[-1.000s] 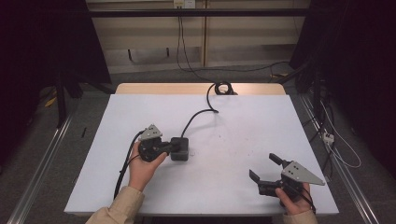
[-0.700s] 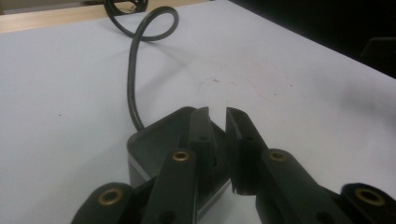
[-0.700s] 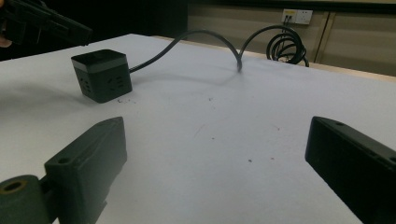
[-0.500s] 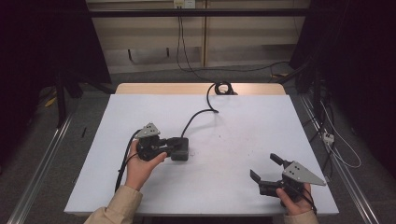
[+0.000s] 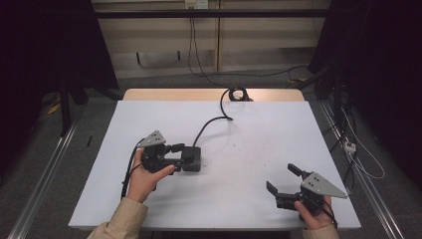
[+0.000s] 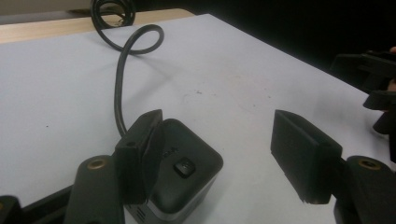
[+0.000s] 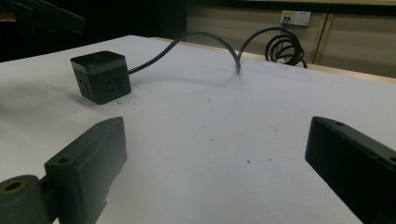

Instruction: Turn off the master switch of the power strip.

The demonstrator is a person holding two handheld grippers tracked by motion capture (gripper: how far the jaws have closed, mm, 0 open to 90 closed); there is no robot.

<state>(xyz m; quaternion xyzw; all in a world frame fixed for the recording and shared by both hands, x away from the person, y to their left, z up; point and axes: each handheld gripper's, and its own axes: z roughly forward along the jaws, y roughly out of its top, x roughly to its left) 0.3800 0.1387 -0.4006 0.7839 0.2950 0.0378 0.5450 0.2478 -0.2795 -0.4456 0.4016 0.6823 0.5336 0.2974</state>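
A black cube power socket [image 5: 192,159] with a thick black cable [image 5: 214,122] rests on the white table [image 5: 259,134], left of centre. My left gripper [image 5: 179,155] is at its left side, and its jaws have just been opening. In the left gripper view the socket [image 6: 187,172] sits between the jaws of the left gripper [image 6: 217,126]. One jaw lies against the socket's side and the other stands well clear, so nothing is pinched. My right gripper [image 5: 282,178] stands open near the front right edge, with nothing in it. In the right gripper view the socket [image 7: 100,77] lies far off to the left of that gripper [image 7: 217,128].
The cable arches up and runs to a coil [image 5: 238,93] at the table's far edge, where a strip of bare wood [image 5: 164,94] shows. Dark stands flank the table on both sides. The right gripper [image 6: 378,79] shows at the edge of the left gripper view.
The left gripper's jaws have spread apart around the socket, which stays put on the table. The left hand has barely shifted. The right gripper has not moved.
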